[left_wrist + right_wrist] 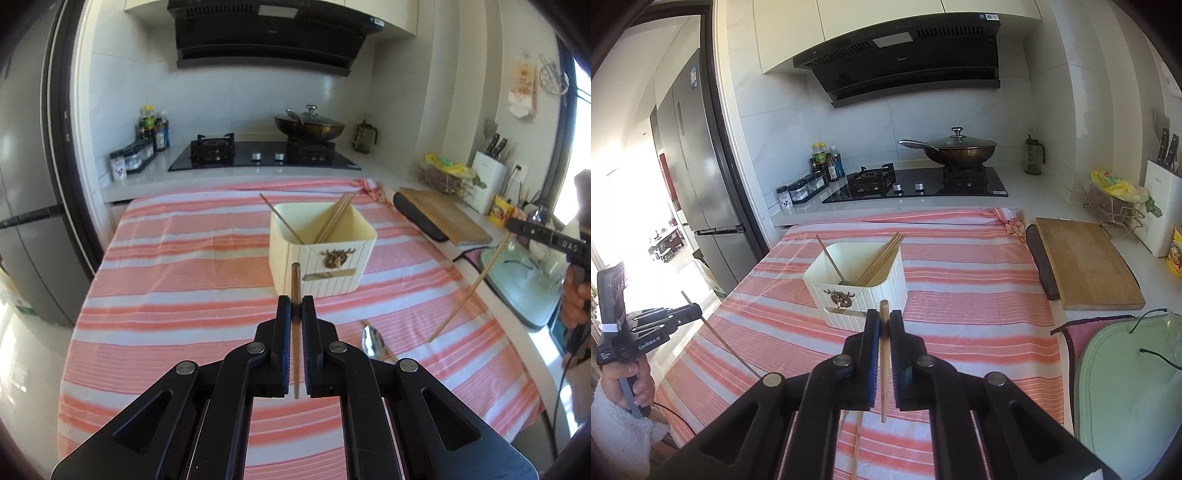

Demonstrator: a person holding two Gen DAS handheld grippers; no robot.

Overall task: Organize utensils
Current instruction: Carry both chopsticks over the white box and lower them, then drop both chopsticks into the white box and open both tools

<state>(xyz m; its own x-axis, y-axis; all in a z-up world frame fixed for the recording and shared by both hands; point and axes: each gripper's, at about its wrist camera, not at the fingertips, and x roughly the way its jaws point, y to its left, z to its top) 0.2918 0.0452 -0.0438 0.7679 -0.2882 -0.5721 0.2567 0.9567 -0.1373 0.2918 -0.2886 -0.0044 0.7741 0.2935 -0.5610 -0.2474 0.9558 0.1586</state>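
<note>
A cream utensil box stands mid-table on the pink striped cloth, with several wooden chopsticks leaning inside. My left gripper is shut on a dark-tipped chopstick, just short of the box; it also shows at the left of the right wrist view as the left gripper. My right gripper is shut on a pale wooden chopstick, also before the box. From the left wrist view that right gripper sits at the right edge with its chopstick slanting down.
A metal spoon and a loose chopstick lie on the cloth near me. A wooden cutting board and a green mat sit to the right. Behind the table are the hob, a lidded wok and bottles.
</note>
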